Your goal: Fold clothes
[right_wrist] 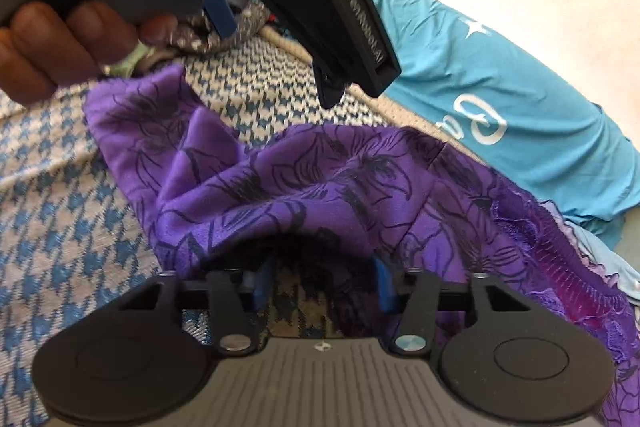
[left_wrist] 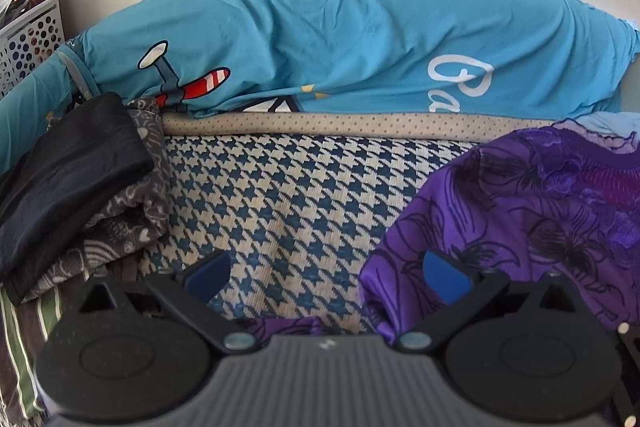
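A purple garment with a dark floral print (left_wrist: 540, 207) lies crumpled on the blue-and-cream houndstooth mat (left_wrist: 304, 187). My left gripper (left_wrist: 326, 275) is open just above the mat, its right finger at the garment's left edge and nothing between the pads. In the right wrist view the purple garment (right_wrist: 320, 179) bunches up in front of my right gripper (right_wrist: 322, 285). That gripper is open, and a fold of the fabric drapes over its fingertips. A person's hand (right_wrist: 60, 27) holds the left gripper (right_wrist: 274, 51) above the garment's far corner.
A stack of folded dark clothes (left_wrist: 72, 167) sits at the left on a striped cloth (left_wrist: 20, 339). A big teal pillow with white lettering (left_wrist: 340, 39) lies along the wall behind the mat. A white perforated basket (left_wrist: 28, 39) stands at the far left.
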Tool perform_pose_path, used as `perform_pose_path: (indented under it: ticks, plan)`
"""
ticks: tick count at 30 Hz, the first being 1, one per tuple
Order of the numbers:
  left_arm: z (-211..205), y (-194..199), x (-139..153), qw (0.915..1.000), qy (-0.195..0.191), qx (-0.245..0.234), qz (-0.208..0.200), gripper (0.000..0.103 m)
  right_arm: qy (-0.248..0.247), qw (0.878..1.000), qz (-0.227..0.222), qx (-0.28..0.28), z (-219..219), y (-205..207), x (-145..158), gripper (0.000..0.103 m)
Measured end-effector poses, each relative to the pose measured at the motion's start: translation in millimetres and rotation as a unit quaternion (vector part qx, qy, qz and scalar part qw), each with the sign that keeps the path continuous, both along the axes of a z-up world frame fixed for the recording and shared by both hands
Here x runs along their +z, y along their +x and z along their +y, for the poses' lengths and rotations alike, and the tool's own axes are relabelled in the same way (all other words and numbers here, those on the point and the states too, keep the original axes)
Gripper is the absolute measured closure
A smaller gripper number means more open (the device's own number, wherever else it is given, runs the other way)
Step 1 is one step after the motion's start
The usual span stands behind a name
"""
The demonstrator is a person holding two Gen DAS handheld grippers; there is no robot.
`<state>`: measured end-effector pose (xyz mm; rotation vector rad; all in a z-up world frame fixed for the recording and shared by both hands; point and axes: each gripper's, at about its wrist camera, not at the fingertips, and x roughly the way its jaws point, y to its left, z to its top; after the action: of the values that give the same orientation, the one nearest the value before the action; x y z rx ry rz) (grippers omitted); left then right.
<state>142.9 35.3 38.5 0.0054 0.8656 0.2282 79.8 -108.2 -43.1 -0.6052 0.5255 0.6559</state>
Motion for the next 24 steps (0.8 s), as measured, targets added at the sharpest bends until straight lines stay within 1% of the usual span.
perform_pose_path:
  ticks: [1,3,6,8,10,12,15,17,18,21,24]
  plan:
    - [0.9,-0.3,-0.9,1.0,0.003,-0.001,0.0,0.0,-0.003,1.0,-0.001,-0.002,1.8,1.4,-2.0,0.073]
    - [2.8,-1.0,-2.0,1.0,0.006,-0.003,0.0,0.0,-0.003,1.0,-0.006,-0.008,4.6,2.8,-3.1,0.09]
    - [7.2,-2.0,-2.1,1.0,0.007,-0.004,-0.003,0.0,0.019,1.0,-0.003,-0.018,7.3,4.1,1.2,0.093]
    - [11.1,-3.0,-2.1,0.9999,0.013,-0.001,-0.006,0.0,0.062,0.998,0.011,-0.021,9.1,4.6,9.7,0.093]
    - [15.7,-4.3,-0.3,0.9997,0.02,0.006,-0.014,0.0,0.121,0.992,0.037,-0.025,11.4,6.5,18.5,0.093]
    - [20.4,-5.3,3.5,0.9993,0.026,0.013,-0.025,0.0,0.18,0.981,0.062,-0.032,14.9,9.6,24.2,0.093]
    - [27.6,-6.1,9.4,0.9987,0.026,0.022,-0.037,0.0,0.245,0.963,0.097,-0.054,20.4,20.3,23.7,0.093]
    - [30.9,-6.1,11.7,0.9982,0.031,0.029,-0.044,0.0,0.277,0.95,0.124,-0.071,21.2,29.0,18.7,0.093]
    - [32.5,-6.1,12.9,0.9978,0.034,0.032,-0.047,0.0,0.292,0.943,0.136,-0.078,21.6,32.9,16.5,0.092]
    - [34.8,-4.5,13.7,0.9974,0.037,0.037,-0.049,0.0,0.312,0.935,0.145,-0.083,22.1,35.3,14.8,0.086]
    - [33.9,-5.0,16.5,0.9973,0.035,0.037,-0.052,0.0,0.3,0.941,0.139,-0.075,23.6,33.9,19.1,0.08]
